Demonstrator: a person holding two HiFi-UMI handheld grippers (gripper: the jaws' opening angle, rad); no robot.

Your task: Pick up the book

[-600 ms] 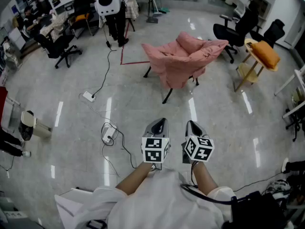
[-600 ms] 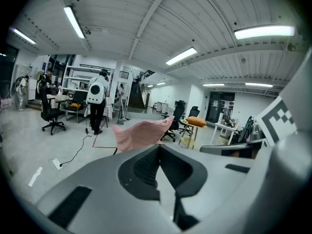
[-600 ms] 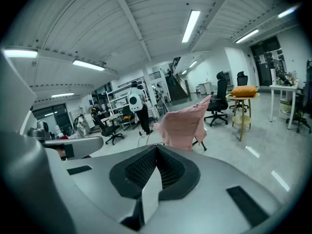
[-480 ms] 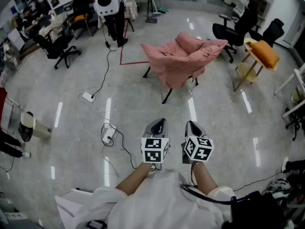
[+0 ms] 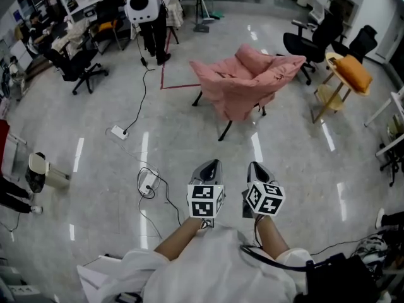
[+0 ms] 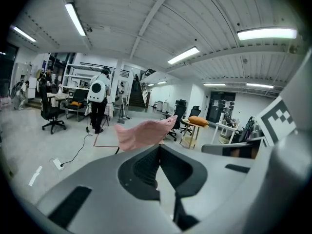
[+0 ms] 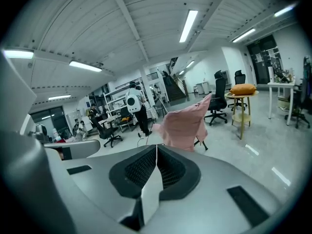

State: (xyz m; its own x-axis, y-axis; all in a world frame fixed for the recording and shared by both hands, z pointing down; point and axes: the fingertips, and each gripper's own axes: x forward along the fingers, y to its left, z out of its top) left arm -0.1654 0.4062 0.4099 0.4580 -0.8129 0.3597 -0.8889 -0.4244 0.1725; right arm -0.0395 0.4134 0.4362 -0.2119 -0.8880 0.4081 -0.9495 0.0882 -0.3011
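No book shows in any view. My left gripper (image 5: 211, 165) and right gripper (image 5: 255, 166) are held side by side over the bare floor, both pointing toward a pink fabric chair (image 5: 243, 81). In the left gripper view the jaws of the left gripper (image 6: 158, 148) meet at the tip with nothing between them. The right gripper (image 7: 156, 148) likewise has its jaws together and empty. The pink chair (image 6: 141, 133) stands a few steps ahead, and it also fills the middle of the right gripper view (image 7: 185, 126).
A power strip (image 5: 149, 182) with looping cables lies on the floor left of the grippers. Black office chairs (image 5: 309, 40) and a wooden side table with an orange cushion (image 5: 344, 74) stand at right. A person (image 5: 146, 11) stands at the far left by the desks.
The head view has shifted slightly, so the chair and floor cables sit a little lower and to the right. Both grippers stay side by side with jaws together.
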